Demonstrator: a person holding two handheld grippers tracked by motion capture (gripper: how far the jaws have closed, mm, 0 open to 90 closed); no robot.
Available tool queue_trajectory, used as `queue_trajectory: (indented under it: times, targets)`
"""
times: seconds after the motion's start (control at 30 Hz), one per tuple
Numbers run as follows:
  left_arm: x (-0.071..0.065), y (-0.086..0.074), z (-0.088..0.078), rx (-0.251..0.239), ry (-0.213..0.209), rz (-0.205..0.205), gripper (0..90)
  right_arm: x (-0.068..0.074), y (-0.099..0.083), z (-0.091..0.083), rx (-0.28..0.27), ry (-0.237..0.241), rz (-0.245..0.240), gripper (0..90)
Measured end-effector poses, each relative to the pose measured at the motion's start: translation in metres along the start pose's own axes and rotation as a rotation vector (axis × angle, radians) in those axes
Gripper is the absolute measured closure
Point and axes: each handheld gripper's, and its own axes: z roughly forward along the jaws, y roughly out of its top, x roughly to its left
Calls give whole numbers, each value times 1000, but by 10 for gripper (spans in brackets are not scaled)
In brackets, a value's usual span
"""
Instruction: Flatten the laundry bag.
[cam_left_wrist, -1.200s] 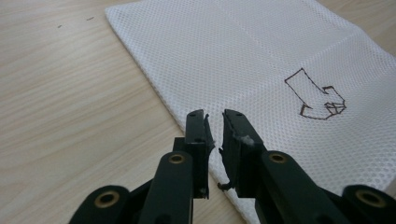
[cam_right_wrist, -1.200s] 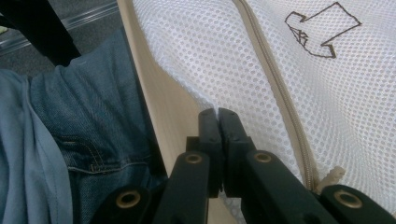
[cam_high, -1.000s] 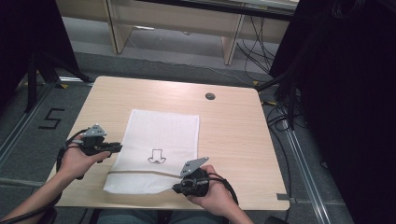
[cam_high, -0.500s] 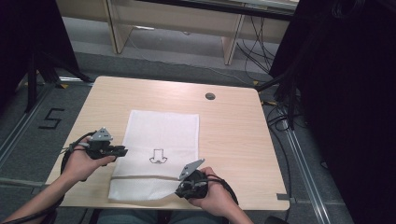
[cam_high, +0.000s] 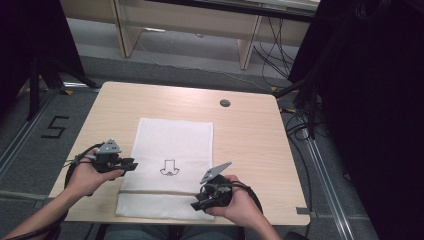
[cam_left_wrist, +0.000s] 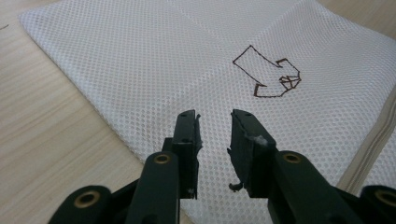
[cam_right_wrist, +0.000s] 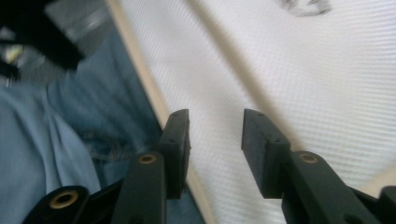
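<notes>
Currently: white mesh cloth (cam_high: 172, 165) lying flat on counter (cam_high: 250, 135); left tool (cam_left_wrist: 215, 123) and right tool (cam_right_wrist: 215, 128) both just opening, holding nothing.

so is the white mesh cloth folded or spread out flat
Spread flat. The white mesh cloth lies as one open rectangle on the light wooden table, its drawn arrow mark facing up, with no part doubled over.

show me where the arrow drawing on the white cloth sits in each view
high view: arrow drawing at mid-cloth, between both grippers.
left gripper view: upper right, beyond the open jaws.
right gripper view: blurred dark mark at the top edge.
shared landmark: the beige stripe across the white cloth.
</notes>
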Motion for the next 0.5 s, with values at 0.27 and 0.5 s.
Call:
queue_trajectory:
  times: [0.27,0.5]
  targets:
    - [-5,-1,1,-44,-21,-12,558,-31,-4,-5,-22,-149,114,757]
    - [-21,-3,8,4,-64,62,430,-43,2,2,36,-197,70,900]
